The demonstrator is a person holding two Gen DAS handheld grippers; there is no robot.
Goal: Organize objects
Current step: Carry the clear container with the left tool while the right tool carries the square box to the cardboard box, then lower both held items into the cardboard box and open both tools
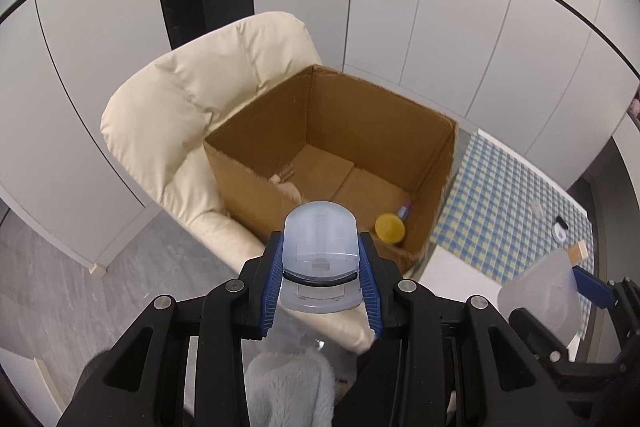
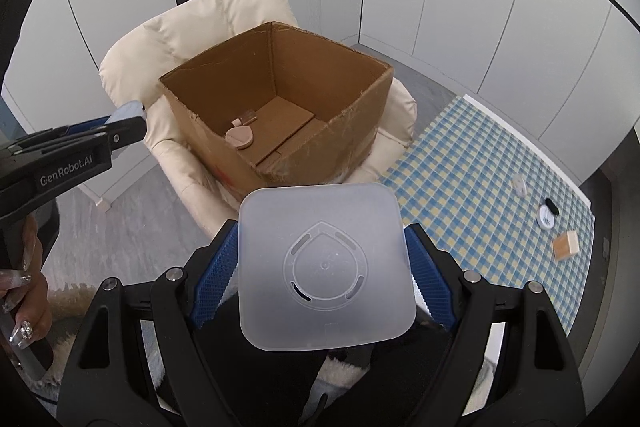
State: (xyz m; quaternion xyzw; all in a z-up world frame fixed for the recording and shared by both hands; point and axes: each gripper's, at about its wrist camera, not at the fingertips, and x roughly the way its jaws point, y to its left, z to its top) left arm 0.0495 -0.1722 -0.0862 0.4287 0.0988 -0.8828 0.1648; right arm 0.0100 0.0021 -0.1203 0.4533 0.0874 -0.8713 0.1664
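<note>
Left gripper (image 1: 320, 279) pinching a pale blue case (image 1: 319, 251), held up just before the brown box (image 1: 248, 167) on the cream chair (image 1: 168, 115); yellow lid (image 1: 389, 228) inside the box; right gripper (image 2: 320, 287) squeezing a frosted square tub (image 2: 324, 267); checked cloth (image 2: 480, 163) with small things far right.

We are seeing bright, even indoor light.
Fisheye is bending wall panels (image 1: 440, 7) and darkening corners; the cardboard box (image 2: 280, 131) is shading its interior; nearest objects are blurring slightly.
</note>
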